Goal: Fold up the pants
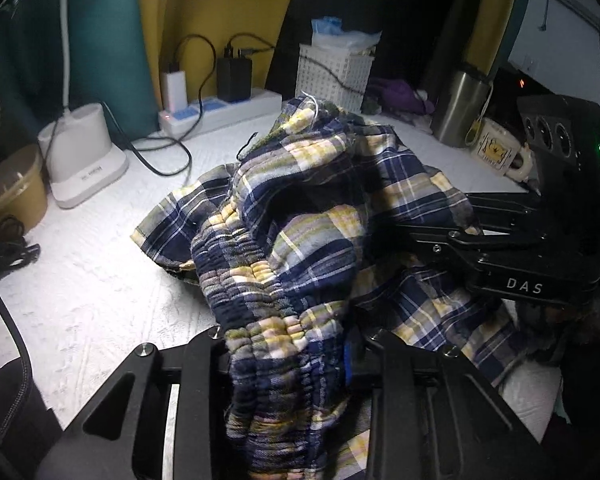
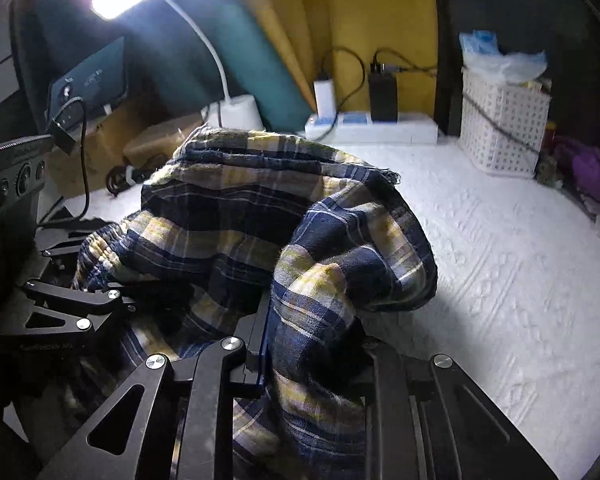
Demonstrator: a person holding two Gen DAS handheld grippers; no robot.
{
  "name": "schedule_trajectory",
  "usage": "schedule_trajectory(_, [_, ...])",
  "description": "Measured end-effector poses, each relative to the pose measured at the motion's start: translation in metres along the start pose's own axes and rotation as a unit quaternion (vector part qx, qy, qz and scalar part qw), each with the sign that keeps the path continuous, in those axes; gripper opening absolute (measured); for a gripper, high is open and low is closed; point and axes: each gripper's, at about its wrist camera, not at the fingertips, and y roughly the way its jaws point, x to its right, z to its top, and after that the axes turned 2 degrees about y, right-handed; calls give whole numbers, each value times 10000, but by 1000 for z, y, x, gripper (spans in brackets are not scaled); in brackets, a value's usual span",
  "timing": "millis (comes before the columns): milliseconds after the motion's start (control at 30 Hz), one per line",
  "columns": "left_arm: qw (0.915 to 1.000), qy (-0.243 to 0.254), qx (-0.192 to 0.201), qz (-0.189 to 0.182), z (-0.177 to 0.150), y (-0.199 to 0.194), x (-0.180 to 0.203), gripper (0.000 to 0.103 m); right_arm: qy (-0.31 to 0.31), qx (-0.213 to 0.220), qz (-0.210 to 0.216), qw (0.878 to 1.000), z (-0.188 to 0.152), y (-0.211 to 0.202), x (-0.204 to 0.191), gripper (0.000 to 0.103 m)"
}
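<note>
The pants (image 1: 300,208) are navy, yellow and white plaid, bunched in a heap over the white textured surface (image 1: 88,280). My left gripper (image 1: 288,352) is shut on the elastic waistband, which hangs between its fingers. My right gripper (image 2: 312,344) is shut on another fold of the pants (image 2: 260,208). In the left wrist view the right gripper (image 1: 404,224) reaches in from the right, its tips buried in the cloth. In the right wrist view the left gripper (image 2: 100,276) shows at the left, against the waistband. Both hold the cloth lifted.
At the back stand a white power strip (image 1: 228,110) with chargers and cables, a white lamp base (image 1: 80,156), a white basket (image 1: 336,74), a steel cup (image 1: 460,108) and a mug (image 1: 500,148). A tan box (image 1: 12,196) sits at the left edge.
</note>
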Motion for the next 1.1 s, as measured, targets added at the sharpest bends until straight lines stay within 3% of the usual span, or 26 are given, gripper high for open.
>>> schedule_trajectory(633, [9932,404,1042,334,4,-105,35,29,-386,1146,-166,9925,9,-106,-49,23])
schedule_trajectory(1100, [9839,383,1667,527,-17,-172,42,29,-801,1625,-223,9832,7,-155,-102,23])
